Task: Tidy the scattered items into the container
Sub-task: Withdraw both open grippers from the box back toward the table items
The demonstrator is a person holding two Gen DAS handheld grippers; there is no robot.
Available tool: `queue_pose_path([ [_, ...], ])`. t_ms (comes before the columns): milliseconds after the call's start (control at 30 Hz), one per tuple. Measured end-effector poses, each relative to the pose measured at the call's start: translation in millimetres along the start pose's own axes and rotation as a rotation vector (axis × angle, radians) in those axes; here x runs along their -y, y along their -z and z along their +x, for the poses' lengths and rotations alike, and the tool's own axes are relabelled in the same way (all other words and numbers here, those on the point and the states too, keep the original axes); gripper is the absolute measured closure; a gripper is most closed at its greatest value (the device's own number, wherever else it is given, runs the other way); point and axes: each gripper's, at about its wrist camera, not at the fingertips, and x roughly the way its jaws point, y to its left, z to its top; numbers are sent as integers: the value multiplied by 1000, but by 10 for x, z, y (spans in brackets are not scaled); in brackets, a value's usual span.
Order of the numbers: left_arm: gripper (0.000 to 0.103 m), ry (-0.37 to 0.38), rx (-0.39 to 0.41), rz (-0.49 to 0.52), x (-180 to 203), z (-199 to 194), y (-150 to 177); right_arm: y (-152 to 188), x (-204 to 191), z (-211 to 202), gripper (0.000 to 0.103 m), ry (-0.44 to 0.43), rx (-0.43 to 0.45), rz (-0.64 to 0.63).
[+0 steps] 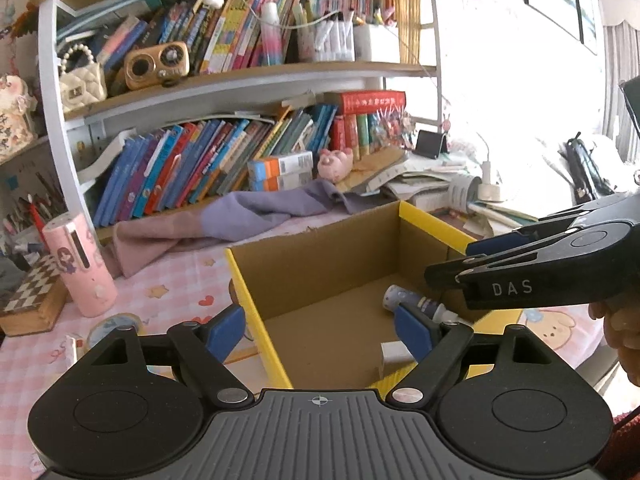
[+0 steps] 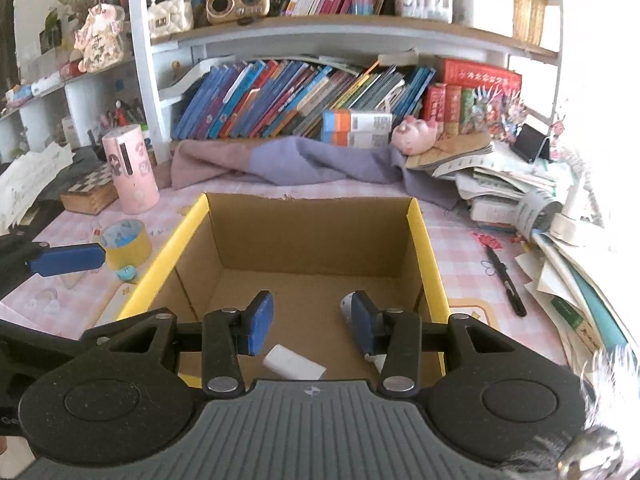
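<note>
From the left wrist view, the left hand-held gripper (image 1: 320,330) stood wide apart and empty, straddling the near left wall of the cardboard box (image 1: 256,312) on the desk (image 1: 168,296); a small patterned bottle (image 1: 414,301) and a white eraser (image 1: 394,353) lay on the box floor; a tape roll (image 1: 114,326) sat outside on the pink cloth, near a pink cylinder (image 1: 80,264); the right hand-held gripper (image 1: 472,258) reached in over the far wall.

From the right wrist view, the right hand-held gripper (image 2: 308,322) hung inside the box (image 2: 426,256), parted and holding nothing; the eraser (image 2: 294,362) lay below it, the bottle (image 2: 347,305) half hidden behind the right finger; the tape roll (image 2: 126,242) and a black pen (image 2: 506,282) remained on the desk (image 2: 460,236).
</note>
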Motion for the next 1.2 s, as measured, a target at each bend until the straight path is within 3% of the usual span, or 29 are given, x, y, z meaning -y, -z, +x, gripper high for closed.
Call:
queue_pose_path([
  [267,19,35,23,-4,-147,-401,218,200,-254,-381,61,92,58,57],
  [600,18,73,17,5,-371,-924,512,605,-689,-857,61,178,60,127],
  [1200,18,102,-62,-4,-602,-1342,968,1151,-1304,-1197,61,210,-11,160],
])
